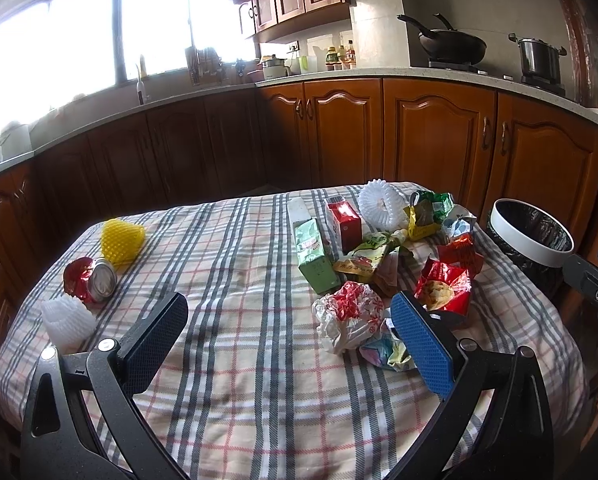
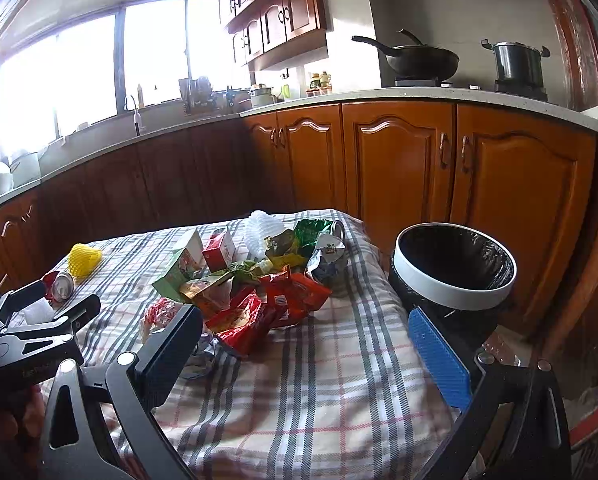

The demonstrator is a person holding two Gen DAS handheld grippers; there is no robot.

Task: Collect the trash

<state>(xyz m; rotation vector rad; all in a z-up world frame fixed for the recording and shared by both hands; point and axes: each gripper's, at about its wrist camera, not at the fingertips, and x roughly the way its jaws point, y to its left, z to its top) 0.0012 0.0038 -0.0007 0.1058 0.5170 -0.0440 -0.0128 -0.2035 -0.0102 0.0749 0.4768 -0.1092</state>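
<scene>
Both grippers, left (image 1: 289, 334) and right (image 2: 305, 354), gape empty; the wrappers (image 2: 259, 304) look light and crinkly (pinch a fold).

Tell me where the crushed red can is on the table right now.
The crushed red can lies on its side near the table's left edge in the left wrist view, between the yellow foam net behind it and the white foam net in front, far from the trash bin.
</scene>
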